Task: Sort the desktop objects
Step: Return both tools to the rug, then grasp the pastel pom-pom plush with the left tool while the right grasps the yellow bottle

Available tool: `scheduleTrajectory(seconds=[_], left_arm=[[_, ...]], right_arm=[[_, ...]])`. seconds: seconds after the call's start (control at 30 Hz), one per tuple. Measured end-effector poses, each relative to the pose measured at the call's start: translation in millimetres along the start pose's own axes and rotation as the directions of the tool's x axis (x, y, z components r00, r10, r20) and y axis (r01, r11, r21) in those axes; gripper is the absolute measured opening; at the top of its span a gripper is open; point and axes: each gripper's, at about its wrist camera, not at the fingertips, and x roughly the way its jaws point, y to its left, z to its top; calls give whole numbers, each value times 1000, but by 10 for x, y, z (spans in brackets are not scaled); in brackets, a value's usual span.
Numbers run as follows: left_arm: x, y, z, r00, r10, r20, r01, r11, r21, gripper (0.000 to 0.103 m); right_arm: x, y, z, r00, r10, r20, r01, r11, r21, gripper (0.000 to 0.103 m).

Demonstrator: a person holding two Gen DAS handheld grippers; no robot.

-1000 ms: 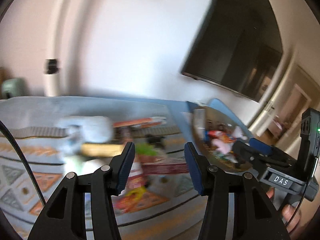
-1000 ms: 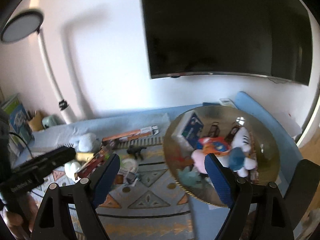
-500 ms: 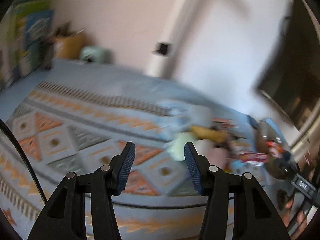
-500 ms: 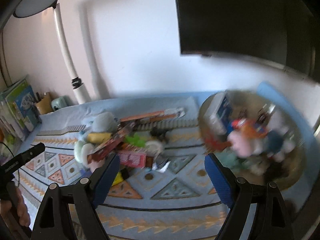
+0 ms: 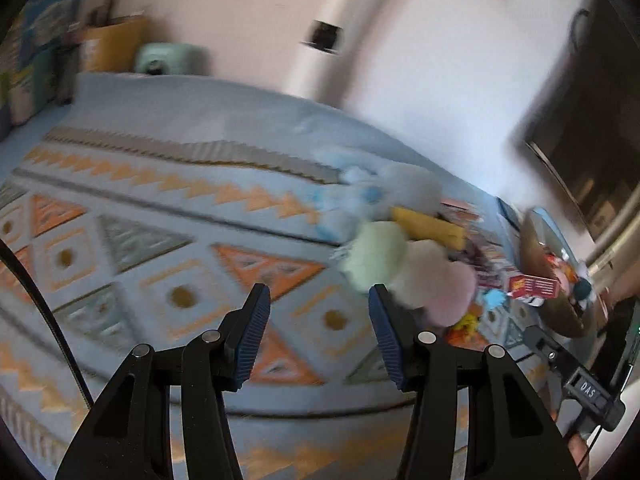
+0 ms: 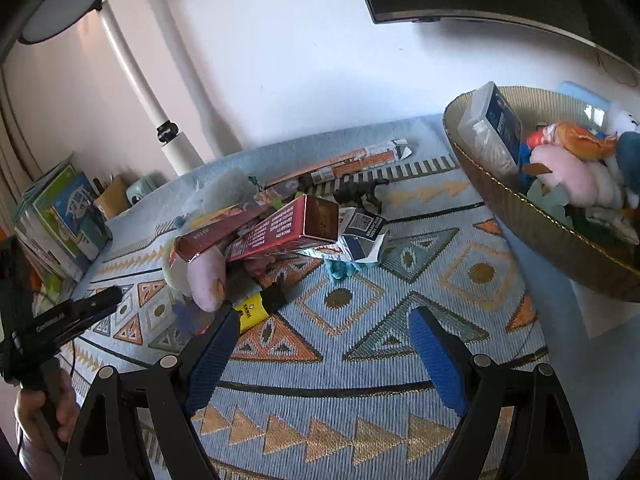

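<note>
We are looking at a pile of boxes (image 6: 280, 228) and plush toys (image 5: 404, 264) lying mid-counter on the patterned mat (image 6: 360, 320), the gold basket (image 6: 532, 216) sitting to its right; we are holding the left hand-held gripper (image 5: 318, 332) and right hand-held gripper (image 6: 320, 344) above the mat, jaws apart and empty

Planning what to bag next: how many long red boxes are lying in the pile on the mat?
2: one red box on top, one beneath it, left. More may be buried.

Two down-tilted wrist views, shared rug (image 5: 168, 216)
</note>
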Motion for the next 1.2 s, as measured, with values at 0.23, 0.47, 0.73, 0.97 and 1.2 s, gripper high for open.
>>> scheduleTrajectory(seconds=[0.23,0.47,0.73,0.97,1.2], left_arm=[[488,-190,301,996,-69,-64,73,996,51,49],[448,-250,106,950,-237,-202,250,968,38,49],[169,-724,-426,919,-142,-368,260,920,294,49],[16,-907,-396,961,14,-277,120,879,462,49],[312,-1012,-118,971,-40,-234,154,854,496,49]], right_arm=[[21,-20,6,1000,12,5,-12,1000,12,86],[48,-55,9,1000,9,-9,-9,1000,25,86],[61,-53,10,1000,14,-14,-14,1000,21,86],[70,-53,10,1000,15,-12,-15,1000,24,86],[74,-62,10,1000,12,-11,-11,1000,23,86]])
